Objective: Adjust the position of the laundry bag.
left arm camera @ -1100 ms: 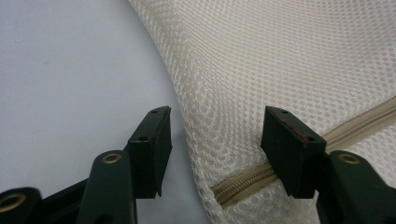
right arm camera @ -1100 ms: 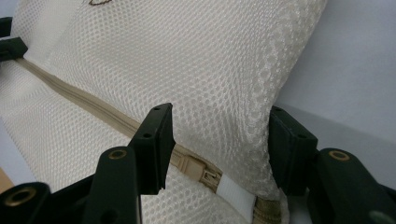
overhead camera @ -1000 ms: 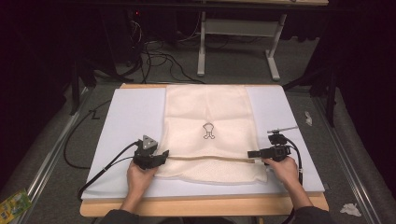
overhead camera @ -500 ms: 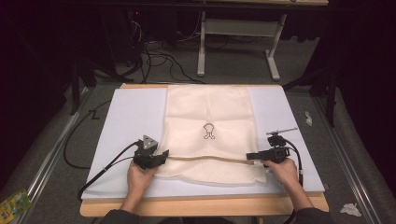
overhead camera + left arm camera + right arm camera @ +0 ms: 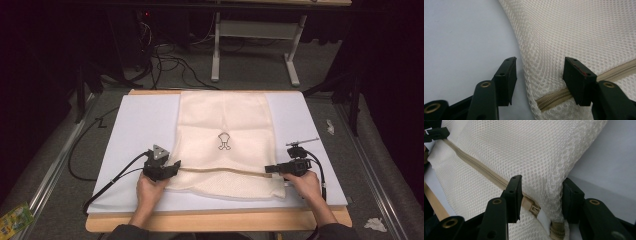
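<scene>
A cream mesh bag [image 5: 225,125] with a small dark logo lies flat on a white mat [image 5: 140,125]. A tan zipper [image 5: 225,171] runs across its near end. My left gripper [image 5: 175,166] is at the zipper's left end. In the left gripper view it [image 5: 540,62] is open, with the bag's edge and zipper [image 5: 554,96] between the jaws. My right gripper [image 5: 267,170] is at the zipper's right end. In its own view its [image 5: 541,181] jaws have just been closing around the bag's corner fold and the zipper slider [image 5: 534,209]. The left pad still stands off the fold.
The mat rests on a wooden table [image 5: 210,220], with bare mat on both sides of the bag. Behind the table stand white table legs [image 5: 216,50] and floor cables [image 5: 165,60]. A green packet [image 5: 15,217] and crumpled paper [image 5: 375,224] lie on the floor.
The right hand has shifted very slightly at the bag's right edge. The left hand and the bag have stayed put.
</scene>
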Tool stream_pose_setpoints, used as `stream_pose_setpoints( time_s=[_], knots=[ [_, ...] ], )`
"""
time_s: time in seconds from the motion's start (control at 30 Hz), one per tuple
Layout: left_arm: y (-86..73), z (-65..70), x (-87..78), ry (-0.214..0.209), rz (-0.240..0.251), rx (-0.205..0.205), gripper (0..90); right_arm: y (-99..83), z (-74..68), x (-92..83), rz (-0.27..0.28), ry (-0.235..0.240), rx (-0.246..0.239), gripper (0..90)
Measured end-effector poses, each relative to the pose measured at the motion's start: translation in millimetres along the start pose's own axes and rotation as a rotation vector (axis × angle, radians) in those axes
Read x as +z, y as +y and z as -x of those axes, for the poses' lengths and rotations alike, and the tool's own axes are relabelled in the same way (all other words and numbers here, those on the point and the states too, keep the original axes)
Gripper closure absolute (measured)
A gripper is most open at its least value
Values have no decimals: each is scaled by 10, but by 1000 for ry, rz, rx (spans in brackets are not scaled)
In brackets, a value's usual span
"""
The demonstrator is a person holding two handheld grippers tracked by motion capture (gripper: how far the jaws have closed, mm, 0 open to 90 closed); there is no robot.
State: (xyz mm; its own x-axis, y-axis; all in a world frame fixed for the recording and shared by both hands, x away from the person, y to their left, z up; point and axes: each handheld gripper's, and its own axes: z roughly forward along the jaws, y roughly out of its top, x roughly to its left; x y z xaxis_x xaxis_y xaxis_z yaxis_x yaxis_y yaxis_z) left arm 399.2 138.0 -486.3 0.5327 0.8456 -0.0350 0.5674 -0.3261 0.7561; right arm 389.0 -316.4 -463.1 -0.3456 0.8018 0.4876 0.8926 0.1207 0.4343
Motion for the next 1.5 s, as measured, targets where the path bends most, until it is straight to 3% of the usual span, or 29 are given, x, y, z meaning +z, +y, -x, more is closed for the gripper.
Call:
stream_pose_setpoints(
  time_s=[0.27, 0.43, 0.77, 1.0, 1.1, 1.5],
  knots=[
    [3, -1, 0, 0, -2, -2, 448, 23, 3, 45, -6, -7, -8, 778],
    [6, -3, 0, -3, -3, -7, 448, 22, -26, 65, -17, -8, -25, 824],
    [30, -33, -35, -28, 6, -3, 450, 28, -82, 7, 16, -21, -71, 848],
    [108, -45, -193, -42, 39, 7, 449, 49, -143, 4, 24, -28, -110, 849],
    [145, -24, -230, -65, 48, 1, 451, 55, -170, 10, 31, -28, -122, 849],
    [291, 198, -254, -150, 44, 54, 459, 80, -242, 6, 41, -25, -152, 849]
  ],
)
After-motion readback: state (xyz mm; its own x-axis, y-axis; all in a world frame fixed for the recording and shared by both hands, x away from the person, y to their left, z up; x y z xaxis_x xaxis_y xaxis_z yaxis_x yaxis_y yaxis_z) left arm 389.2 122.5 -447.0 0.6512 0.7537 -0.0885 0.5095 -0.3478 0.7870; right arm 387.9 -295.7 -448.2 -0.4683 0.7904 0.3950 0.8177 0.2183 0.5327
